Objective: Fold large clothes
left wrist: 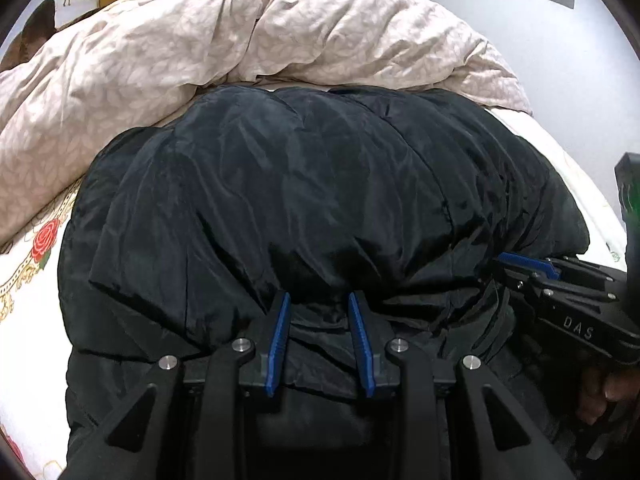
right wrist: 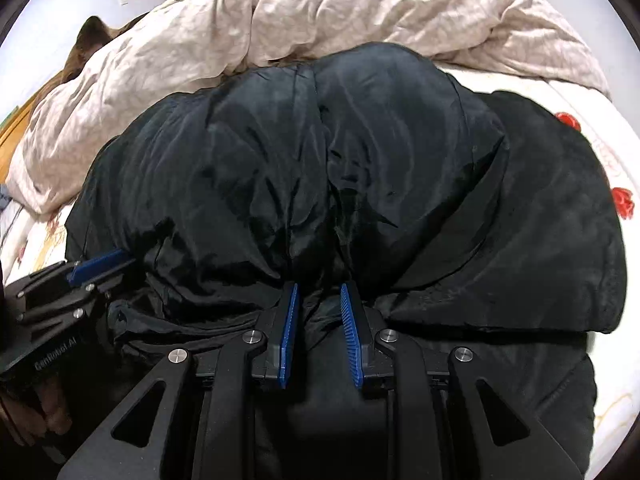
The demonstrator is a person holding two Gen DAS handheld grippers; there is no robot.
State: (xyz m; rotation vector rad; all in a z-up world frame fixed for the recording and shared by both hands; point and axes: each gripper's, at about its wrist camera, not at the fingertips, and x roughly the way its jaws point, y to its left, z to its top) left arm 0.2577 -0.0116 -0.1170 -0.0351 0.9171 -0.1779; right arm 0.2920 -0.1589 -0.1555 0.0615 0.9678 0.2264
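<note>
A black puffy jacket (left wrist: 304, 200) is seen bunched on the bed (left wrist: 24, 312), its upper layer doubled over the lower part nearest the cameras. The fold's near edge is pinched in 2 places. The left hand-held gripper (left wrist: 320, 312) is closed to a narrow gap w/ jacket fabric gathered between its blue pads (left wrist: 280, 340); it shows again at the left edge of the right wrist view (right wrist: 100, 264). The right hand-held gripper (right wrist: 320, 300) is likewise narrowed on a fabric pleat, pads (right wrist: 290, 328) pressed to cloth; from the left wrist view it is seen at the jacket's right side (left wrist: 520, 264). A crumpled beige duvet (left wrist: 200, 48) is piled behind, touching the jacket's far edge. A rose-print sheet (right wrist: 616, 200) is visible beside the jacket.
</note>
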